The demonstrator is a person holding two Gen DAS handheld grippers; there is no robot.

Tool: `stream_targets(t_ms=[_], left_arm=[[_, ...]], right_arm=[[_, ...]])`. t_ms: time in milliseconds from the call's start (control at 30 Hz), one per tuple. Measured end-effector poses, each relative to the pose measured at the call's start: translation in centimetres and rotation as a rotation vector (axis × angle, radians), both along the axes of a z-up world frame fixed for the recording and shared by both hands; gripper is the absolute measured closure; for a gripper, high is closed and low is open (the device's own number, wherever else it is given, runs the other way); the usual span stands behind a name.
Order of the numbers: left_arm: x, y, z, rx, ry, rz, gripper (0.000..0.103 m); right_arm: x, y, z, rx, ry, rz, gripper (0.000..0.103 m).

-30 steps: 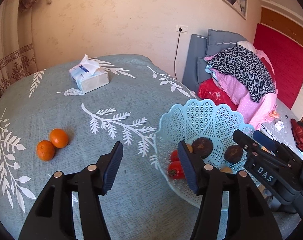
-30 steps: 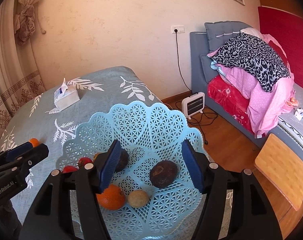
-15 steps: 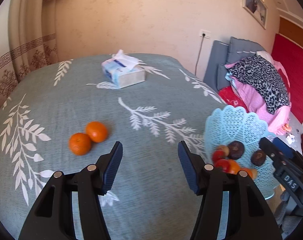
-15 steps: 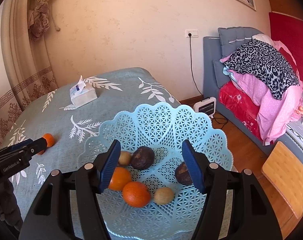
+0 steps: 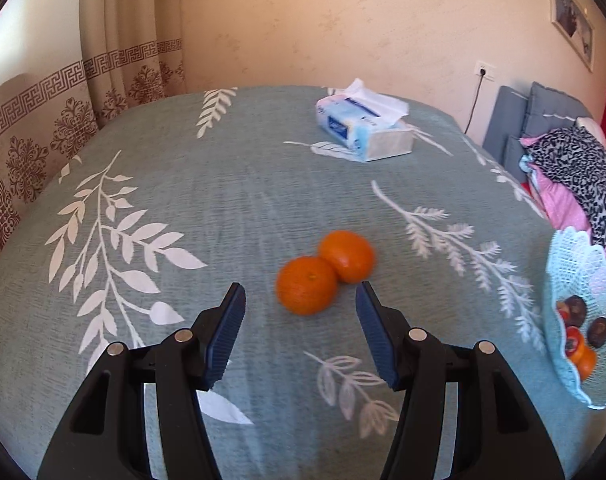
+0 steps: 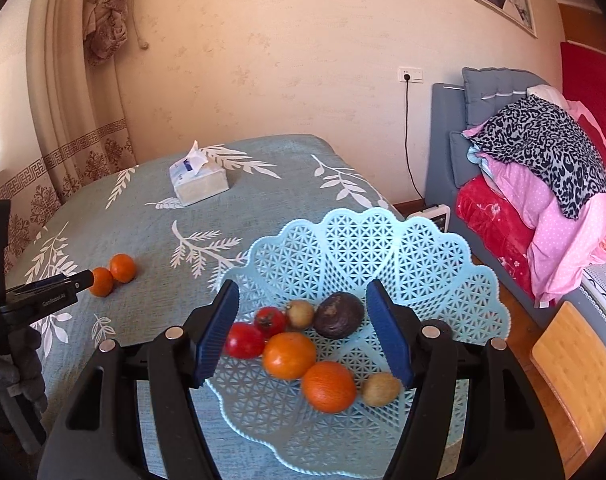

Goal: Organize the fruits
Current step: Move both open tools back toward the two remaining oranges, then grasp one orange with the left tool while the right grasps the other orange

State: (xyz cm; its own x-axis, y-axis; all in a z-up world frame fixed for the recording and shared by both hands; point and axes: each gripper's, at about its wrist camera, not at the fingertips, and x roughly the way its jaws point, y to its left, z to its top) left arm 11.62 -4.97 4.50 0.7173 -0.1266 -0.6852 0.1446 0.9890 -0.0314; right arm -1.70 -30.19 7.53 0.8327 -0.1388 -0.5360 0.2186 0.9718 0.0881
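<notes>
Two oranges (image 5: 307, 290) (image 5: 346, 256) lie touching on the grey-green leaf-print tablecloth (image 5: 223, 208). My left gripper (image 5: 300, 294) is open, and the nearer orange sits just beyond its fingertips, untouched. The right wrist view shows the same oranges (image 6: 102, 282) (image 6: 123, 268) by the left gripper's tip (image 6: 79, 280). My right gripper (image 6: 303, 292) hovers above the light-blue lattice basket (image 6: 363, 232). Its jaws are opening with nothing gripped between them. The basket holds two oranges (image 6: 289, 354), two red fruits (image 6: 245, 340), a dark fruit (image 6: 338, 315) and two small tan fruits (image 6: 381, 389).
A tissue pack (image 5: 363, 132) lies at the table's far side. The basket (image 5: 575, 264) stands at the table's right edge. Beyond it are a bed piled with clothes (image 6: 543, 168), a small heater (image 6: 431, 216) on the floor and a wooden board (image 6: 575, 364). Curtains (image 5: 63, 112) hang on the left.
My left gripper swung left from the basket to the two loose oranges, which now lie just ahead of its fingers. My right gripper drew back from the basket, and more fruit shows.
</notes>
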Motion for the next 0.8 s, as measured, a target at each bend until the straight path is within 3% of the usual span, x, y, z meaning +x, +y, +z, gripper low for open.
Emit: stream_targets(t_ms=[367, 533, 800], left_arm=[[3.0, -0.2, -2.5, 0.022, 0.066, -0.058, 0.046], [3.4, -0.2, -2.9, -0.014, 0.086, -0.098, 0.063], [2.5, 1.4, -2.4, -0.049, 0.063, -0.053, 0.064]], right_arm=[[2.3, 3.7, 0.3, -0.030, 0.007, 0.089, 0.035], [3.5, 5.6, 0.5, -0.035, 0.023, 0.151, 0.035], [6.8, 8.6, -0.3, -0.003, 0.109, 0.263, 0.035]])
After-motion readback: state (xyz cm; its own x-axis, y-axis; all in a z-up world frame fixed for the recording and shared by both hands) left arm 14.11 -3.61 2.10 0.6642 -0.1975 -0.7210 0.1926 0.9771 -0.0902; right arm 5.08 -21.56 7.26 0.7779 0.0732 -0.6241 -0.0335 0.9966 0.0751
